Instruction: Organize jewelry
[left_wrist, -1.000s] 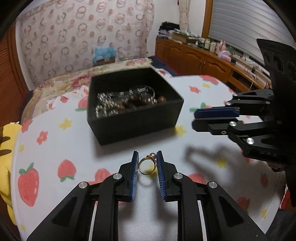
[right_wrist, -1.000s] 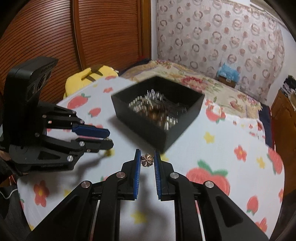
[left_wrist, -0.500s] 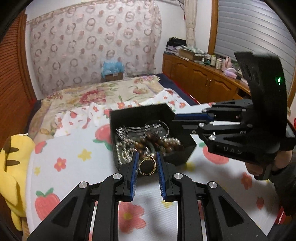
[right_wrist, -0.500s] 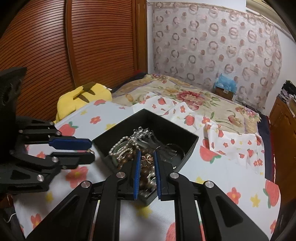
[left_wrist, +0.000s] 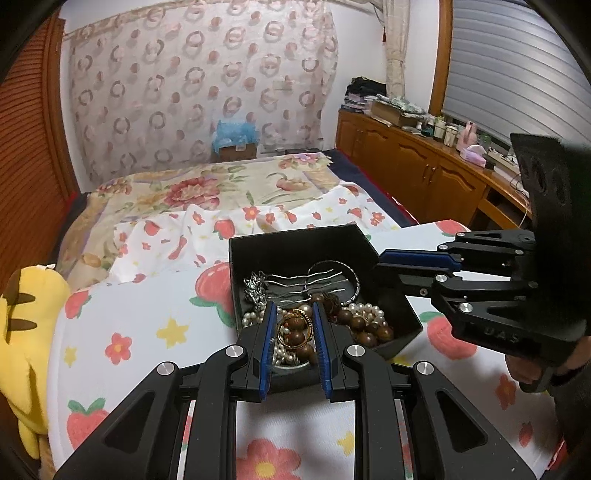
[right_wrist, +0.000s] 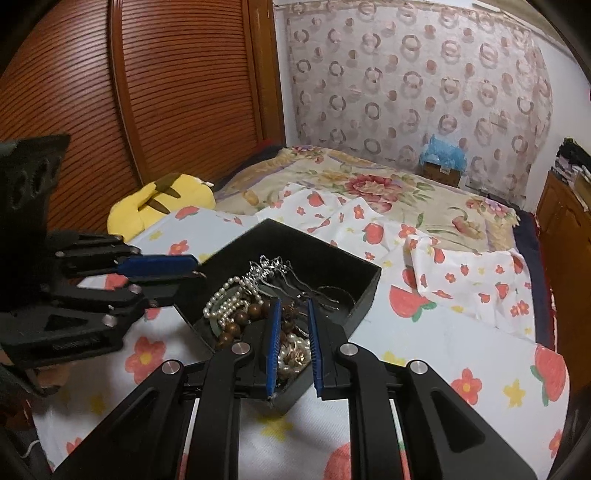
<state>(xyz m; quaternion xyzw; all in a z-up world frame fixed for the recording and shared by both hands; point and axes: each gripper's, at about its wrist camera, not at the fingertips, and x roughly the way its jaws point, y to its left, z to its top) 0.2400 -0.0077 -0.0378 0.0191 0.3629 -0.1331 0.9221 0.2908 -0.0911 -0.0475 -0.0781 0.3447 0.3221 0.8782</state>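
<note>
A black open box (left_wrist: 295, 240) (right_wrist: 325, 254) sits on the strawberry-print cloth, filled with pearl strands, brown wooden beads (left_wrist: 369, 326), silver hairpins and a bangle (left_wrist: 334, 267). My left gripper (left_wrist: 294, 314) hovers over the box's near edge, shut on a gold ring (left_wrist: 294, 334). My right gripper (right_wrist: 291, 308) hovers over the box from the other side; its jaws stand a little apart and I see nothing clearly held between them. Each gripper shows in the other's view, the right one (left_wrist: 406, 266) and the left one (right_wrist: 181, 271).
A yellow plush toy (left_wrist: 22, 332) (right_wrist: 159, 203) lies at the table's edge. Behind is a bed with a floral cover (left_wrist: 207, 192). Wooden cabinets (left_wrist: 417, 170) stand at the right, a slatted wooden door (right_wrist: 166, 92) at the left.
Both grippers have moved up and forward from the cloth to over the box. The flower piece held in the right gripper earlier is no longer visible between its pads.
</note>
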